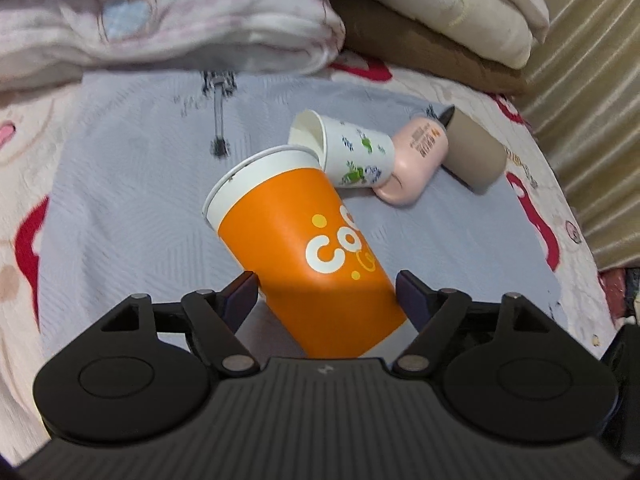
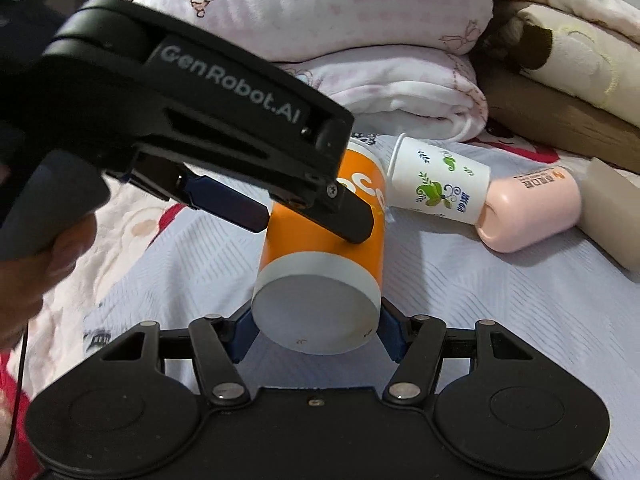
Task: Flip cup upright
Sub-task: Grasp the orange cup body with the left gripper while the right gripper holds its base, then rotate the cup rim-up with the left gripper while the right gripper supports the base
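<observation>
my tongs (image 1: 326, 294) look like matt black plastic; the orange cup (image 1: 308, 248) is smooth paper, the bed (image 1: 120, 184) sheet ribbed grey cloth.

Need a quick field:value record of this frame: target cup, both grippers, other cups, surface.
target: orange cup, tilted, lifted off the bed
left gripper: shut on orange cup, mid-body
right gripper: fingers flank its base; contact unclear
others: white floral cup, pink cup, beige cup, all lying on their sides
surface: grey sheet
</observation>
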`<action>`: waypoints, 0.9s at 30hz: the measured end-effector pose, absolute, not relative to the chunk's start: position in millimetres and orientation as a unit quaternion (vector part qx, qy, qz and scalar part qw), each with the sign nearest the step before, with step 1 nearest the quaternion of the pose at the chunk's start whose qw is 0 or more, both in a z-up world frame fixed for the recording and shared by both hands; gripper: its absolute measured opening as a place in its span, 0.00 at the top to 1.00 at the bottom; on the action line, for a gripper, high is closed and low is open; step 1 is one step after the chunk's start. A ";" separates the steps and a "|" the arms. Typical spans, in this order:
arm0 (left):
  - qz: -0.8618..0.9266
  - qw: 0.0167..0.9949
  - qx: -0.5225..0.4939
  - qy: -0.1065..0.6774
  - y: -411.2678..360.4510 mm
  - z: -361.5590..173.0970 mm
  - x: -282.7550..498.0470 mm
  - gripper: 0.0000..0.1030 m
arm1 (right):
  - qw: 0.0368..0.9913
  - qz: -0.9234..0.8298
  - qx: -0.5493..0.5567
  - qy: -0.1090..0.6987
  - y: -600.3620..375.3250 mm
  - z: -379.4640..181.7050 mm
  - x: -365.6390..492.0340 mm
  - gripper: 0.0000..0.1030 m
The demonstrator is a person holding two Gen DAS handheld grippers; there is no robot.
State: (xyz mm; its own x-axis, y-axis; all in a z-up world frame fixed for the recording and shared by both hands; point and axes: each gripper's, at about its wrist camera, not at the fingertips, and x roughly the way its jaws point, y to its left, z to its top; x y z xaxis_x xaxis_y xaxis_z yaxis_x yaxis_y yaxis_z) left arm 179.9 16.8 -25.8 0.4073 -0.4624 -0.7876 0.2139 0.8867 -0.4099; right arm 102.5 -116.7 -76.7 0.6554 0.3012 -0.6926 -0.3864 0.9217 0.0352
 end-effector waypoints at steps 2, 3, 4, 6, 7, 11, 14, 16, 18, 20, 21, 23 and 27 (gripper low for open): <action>-0.198 0.826 -0.124 0.513 10.7 -22.3 175.4 0.26 | 0.907 0.187 -0.061 0.371 -119.7 -75.1 93.7 0.36; -0.199 0.826 -0.117 0.514 6.3 -20.5 172.4 0.24 | 0.908 0.185 -0.062 0.371 -121.9 -73.6 89.1 0.36; -0.202 0.825 -0.112 0.516 2.3 -19.5 169.6 0.23 | 0.908 0.183 -0.063 0.371 -125.5 -72.2 85.6 0.37; -0.208 0.820 -0.110 0.521 -3.7 -20.2 165.9 0.22 | 0.908 0.178 -0.063 0.375 -131.9 -70.4 77.9 0.37; -0.213 0.816 -0.111 0.526 -6.8 -21.9 164.3 0.22 | 0.907 0.175 -0.062 0.378 -133.5 -69.7 74.0 0.37; -0.228 0.795 -0.124 0.548 -16.6 -34.7 160.3 0.21 | 0.897 0.158 -0.065 0.407 -144.8 -74.8 71.3 0.37; -0.233 0.783 -0.129 0.563 -23.7 -45.0 158.1 0.21 | 0.888 0.154 -0.061 0.429 -150.7 -79.4 71.8 0.37; -0.231 0.783 -0.126 0.564 -25.9 -48.5 156.4 0.21 | 0.877 0.168 -0.053 0.447 -154.8 -81.8 73.9 0.37; -0.230 0.782 -0.127 0.565 -25.3 -50.3 156.4 0.21 | 0.876 0.176 -0.046 0.447 -159.9 -80.6 75.6 0.36; -0.231 0.782 -0.126 0.565 -24.1 -50.7 156.8 0.21 | 0.876 0.191 -0.043 0.441 -165.3 -72.9 78.9 0.28; -0.231 0.781 -0.123 0.566 -23.4 -50.5 157.8 0.21 | 0.876 0.197 -0.043 0.438 -167.3 -69.0 82.5 0.25; -0.235 0.778 -0.120 0.570 -22.3 -49.8 160.7 0.21 | 0.874 0.212 -0.041 0.435 -170.6 -62.6 89.5 0.22; -0.238 0.777 -0.130 0.568 -15.0 -48.6 166.6 0.18 | 0.856 0.238 -0.033 0.457 -168.1 -60.0 113.1 0.22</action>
State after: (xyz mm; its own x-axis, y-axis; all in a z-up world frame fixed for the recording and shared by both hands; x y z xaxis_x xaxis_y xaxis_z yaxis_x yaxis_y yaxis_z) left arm 166.6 -15.0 -48.6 0.2427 -0.5172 -0.8207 0.2220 0.8532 -0.4720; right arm 113.1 -168.1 -60.0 0.4684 0.3783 -0.7984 -0.4382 0.8842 0.1619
